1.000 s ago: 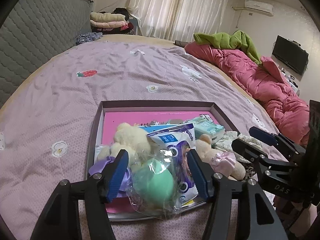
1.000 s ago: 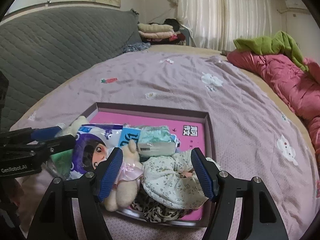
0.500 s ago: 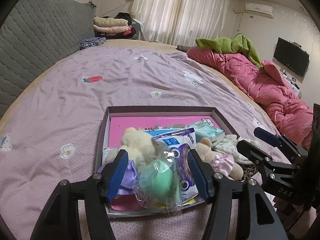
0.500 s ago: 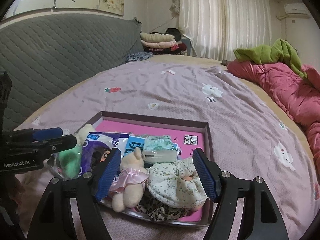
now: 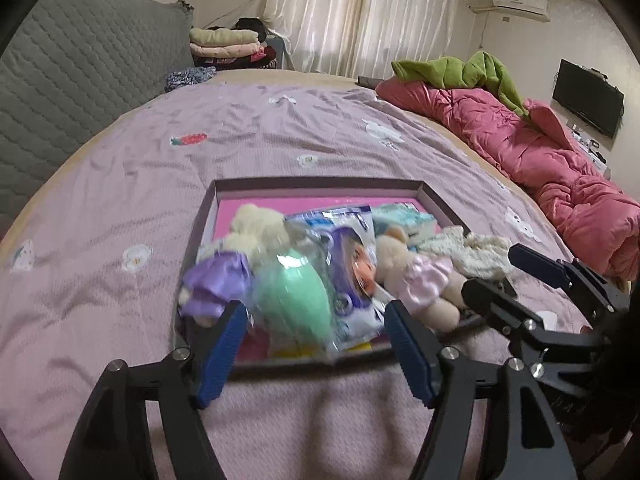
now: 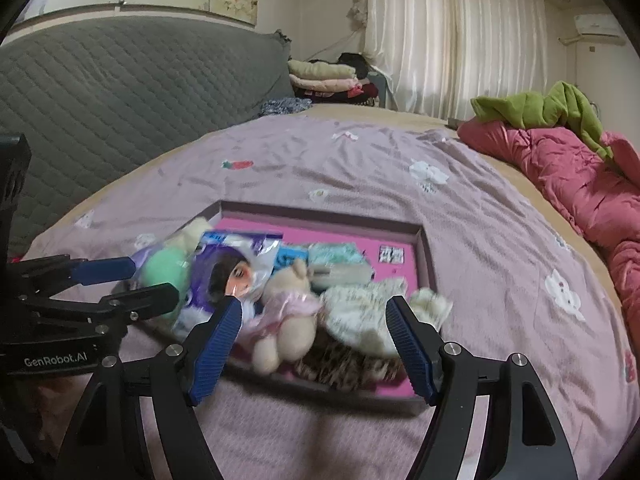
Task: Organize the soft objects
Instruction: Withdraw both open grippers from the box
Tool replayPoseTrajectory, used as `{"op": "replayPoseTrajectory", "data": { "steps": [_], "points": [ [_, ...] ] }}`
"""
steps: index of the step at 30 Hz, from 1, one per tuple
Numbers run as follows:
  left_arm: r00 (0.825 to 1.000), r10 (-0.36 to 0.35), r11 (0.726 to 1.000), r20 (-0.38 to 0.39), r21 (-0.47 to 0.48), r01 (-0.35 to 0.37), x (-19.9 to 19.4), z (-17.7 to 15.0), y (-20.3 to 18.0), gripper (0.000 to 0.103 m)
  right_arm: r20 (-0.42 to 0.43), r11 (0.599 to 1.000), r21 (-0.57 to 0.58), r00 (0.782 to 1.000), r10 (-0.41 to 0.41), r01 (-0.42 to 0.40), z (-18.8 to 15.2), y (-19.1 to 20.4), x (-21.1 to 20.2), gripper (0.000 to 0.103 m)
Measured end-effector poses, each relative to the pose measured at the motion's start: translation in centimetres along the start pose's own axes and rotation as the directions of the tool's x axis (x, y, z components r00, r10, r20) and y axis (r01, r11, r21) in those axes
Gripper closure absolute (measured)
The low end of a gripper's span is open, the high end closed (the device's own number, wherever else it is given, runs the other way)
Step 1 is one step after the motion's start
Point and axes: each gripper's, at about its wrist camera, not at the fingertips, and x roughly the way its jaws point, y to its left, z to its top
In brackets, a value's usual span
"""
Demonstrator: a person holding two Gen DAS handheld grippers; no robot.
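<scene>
Both tools, left point(image 5: 316, 344) and right point(image 6: 314, 340), gape empty before fuzzy plush toys point(image 6: 286, 316) in a shallow rectangular tray point(image 5: 316, 184).

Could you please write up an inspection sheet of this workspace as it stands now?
Surface: bedspread, lilac, wrinkled, with small printed motifs.
Job's things: shallow tray with a pink floor holds two teddy bears, a green ball in plastic, a doll packet, tissue packs, a floral cloth and a leopard cloth.
Clutter: nothing seen on the bedspread near the tray.
Grippers: left gripper and right gripper both open, empty, at the tray's near edge.
Cables: nothing seen.
Surroundings: pink quilt, green blanket, folded clothes, grey headboard, curtains, television.
</scene>
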Motion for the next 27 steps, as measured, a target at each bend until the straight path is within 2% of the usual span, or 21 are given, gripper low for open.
{"op": "replayPoseTrajectory", "data": {
  "steps": [11, 18, 27],
  "points": [
    [0.998, 0.048, 0.997, -0.028, -0.065, -0.050, -2.4, -2.6, 0.0, 0.032, -0.082, 0.995, 0.103, 0.997, -0.003, 0.012, -3.6, -0.1, -2.7, 0.027],
    [0.996, 0.070, 0.994, -0.052, -0.079, -0.074, -4.2, -4.8, -0.5, 0.032, -0.117, 0.994, 0.103, 0.993, -0.019, 0.031, -5.2, 1.0, -4.5, 0.027],
    [0.995, 0.066, 0.990, -0.075, -0.120, -0.075, -5.5, -6.4, -0.8, 0.032, -0.128, 0.998, 0.070, 0.992, 0.004, 0.005, -6.5, 3.1, -6.2, 0.027]
  ]
}}
